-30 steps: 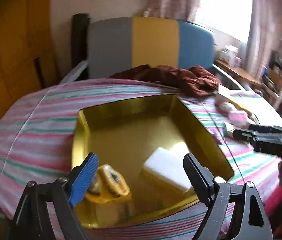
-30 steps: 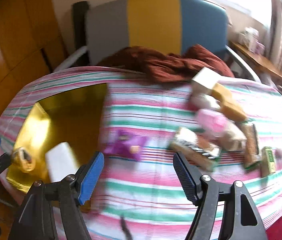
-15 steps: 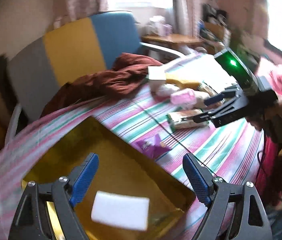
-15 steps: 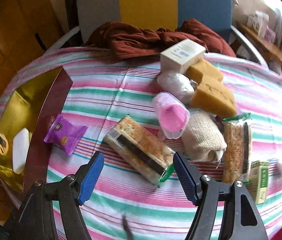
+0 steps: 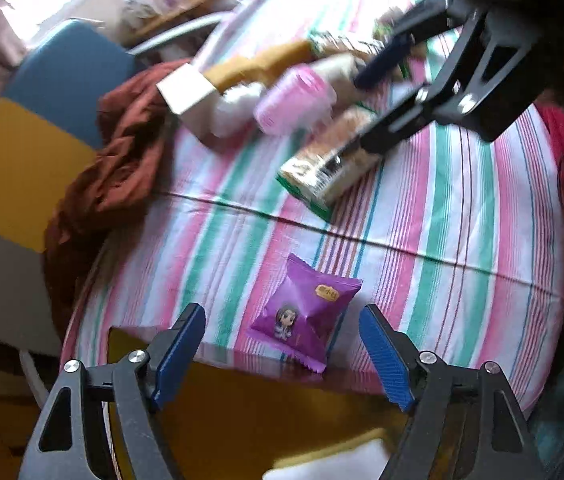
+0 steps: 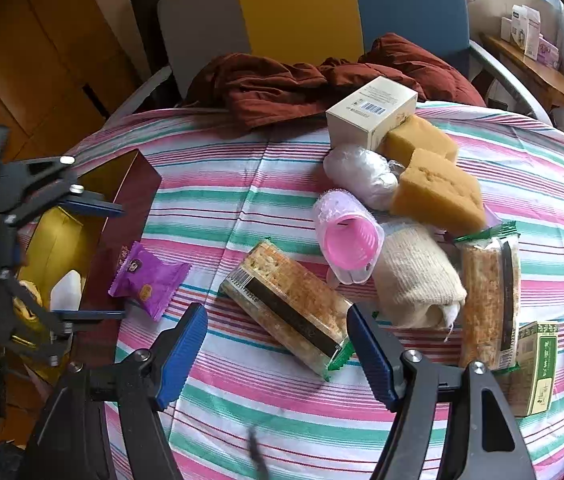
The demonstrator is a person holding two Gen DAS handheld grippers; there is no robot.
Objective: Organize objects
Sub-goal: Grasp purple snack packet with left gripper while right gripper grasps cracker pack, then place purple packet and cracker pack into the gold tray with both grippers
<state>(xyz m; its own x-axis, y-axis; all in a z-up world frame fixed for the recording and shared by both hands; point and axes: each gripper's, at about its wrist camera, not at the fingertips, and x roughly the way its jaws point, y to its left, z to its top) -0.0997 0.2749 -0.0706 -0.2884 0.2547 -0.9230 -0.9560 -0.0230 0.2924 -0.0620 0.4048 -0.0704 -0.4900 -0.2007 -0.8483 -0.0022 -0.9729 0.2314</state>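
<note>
A purple snack packet [image 5: 305, 312] lies on the striped tablecloth beside the gold box [image 5: 262, 420]. My left gripper [image 5: 282, 320] points down over it; its jaws are closing, with the packet between the fingertips and no pad touching it. In the right wrist view the left gripper [image 6: 122, 263] hangs at the box's brown wall [image 6: 122, 216], by the packet [image 6: 150, 276]. My right gripper [image 6: 278, 320] stands open just above a long cracker pack [image 6: 289, 304]. It also shows at the top right of the left wrist view [image 5: 381, 92]. A white block [image 6: 66, 290] lies in the box.
Behind the cracker pack lie a pink roller [image 6: 349, 240], a beige cloth roll [image 6: 413, 276], two sponges [image 6: 437, 196], a cream carton [image 6: 369, 110], a second cracker pack [image 6: 489, 300] and a green box [image 6: 537, 364]. A red-brown garment [image 6: 282, 84] drapes over the chair.
My left gripper swung from above the gold box to the purple packet, rolling as it went, and its jaws narrowed. The right gripper came down over the cracker pack, then held still.
</note>
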